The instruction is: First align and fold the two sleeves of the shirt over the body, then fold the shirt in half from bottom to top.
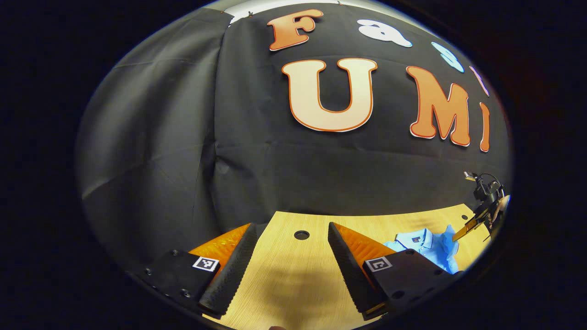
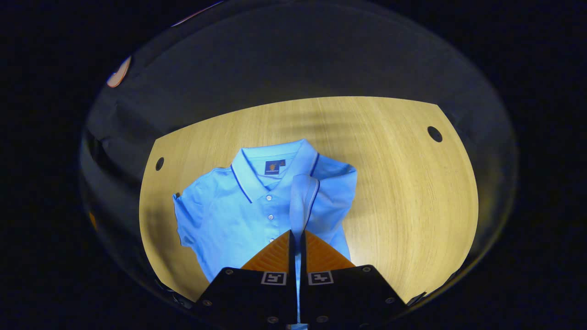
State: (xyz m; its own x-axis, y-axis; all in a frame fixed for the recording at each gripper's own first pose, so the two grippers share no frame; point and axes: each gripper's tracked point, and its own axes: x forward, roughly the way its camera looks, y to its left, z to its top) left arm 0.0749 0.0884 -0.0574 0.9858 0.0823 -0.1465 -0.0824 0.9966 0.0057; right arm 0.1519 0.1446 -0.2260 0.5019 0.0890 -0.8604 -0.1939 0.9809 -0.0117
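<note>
Right gripper (image 2: 297,238): clenched on a lifted strip of the shirt's sleeve (image 2: 302,197), both fingers pressing the cloth, jaws nearly closed.
Left gripper (image 1: 291,233): released, jaws wide apart, holding nothing, above bare table (image 1: 284,275).
Shirt (image 2: 229,215): blue polo, front up on the wooden table, collar toward the far wall, buttons showing.
Shirt, left gripper view: at far right, with the right gripper over it.
Label: dark neck tag (image 2: 274,167) inside the collar, writing too small to read.
Fingers: square black-and-white markers on each.

Shirt (image 2: 238,215) hem behind closed jaws.
</note>
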